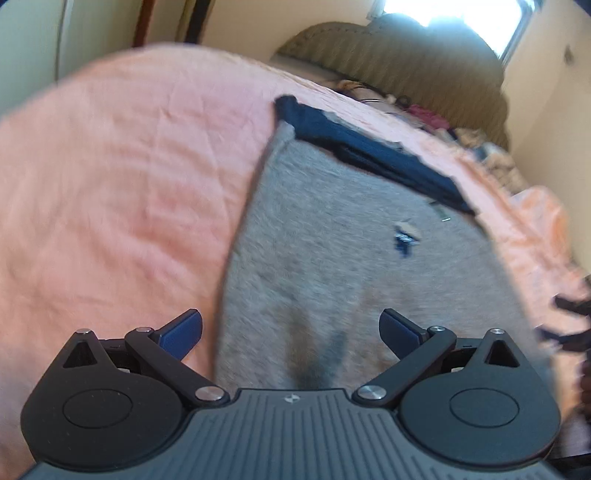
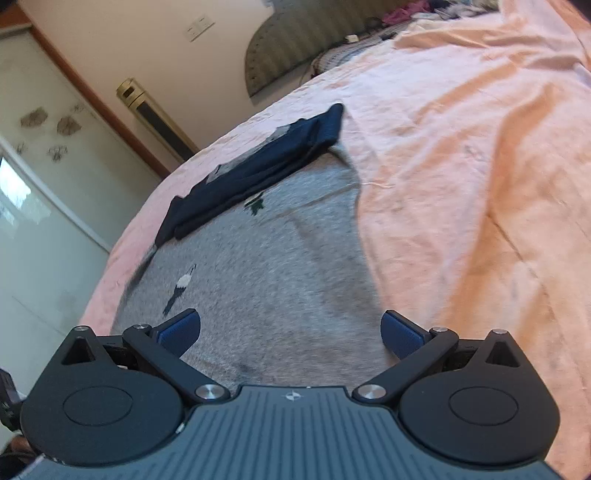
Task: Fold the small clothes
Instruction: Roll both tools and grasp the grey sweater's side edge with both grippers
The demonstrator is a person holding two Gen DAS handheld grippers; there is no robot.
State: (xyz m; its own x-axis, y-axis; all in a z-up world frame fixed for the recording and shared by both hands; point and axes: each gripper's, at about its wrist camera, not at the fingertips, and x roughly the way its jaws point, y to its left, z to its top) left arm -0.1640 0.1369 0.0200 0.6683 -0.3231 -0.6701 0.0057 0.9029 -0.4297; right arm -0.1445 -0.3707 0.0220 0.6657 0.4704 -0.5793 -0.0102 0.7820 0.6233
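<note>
A grey knitted garment (image 1: 351,258) with dark blue trim (image 1: 376,155) along its far edge lies flat on a pink bedsheet (image 1: 129,184). My left gripper (image 1: 290,332) is open and empty, hovering over the garment's near left edge. In the right wrist view the same grey garment (image 2: 266,266) with its dark blue band (image 2: 258,166) lies on the sheet (image 2: 461,147). My right gripper (image 2: 290,332) is open and empty over the garment's near right part. Small knitted motifs show on the grey cloth (image 2: 181,288).
A padded headboard (image 1: 399,55) and a heap of small clothes (image 1: 428,114) lie at the far end of the bed. A bright window (image 1: 450,14) is behind. A tall air conditioner (image 2: 155,118) and a glass door (image 2: 37,184) stand to the left.
</note>
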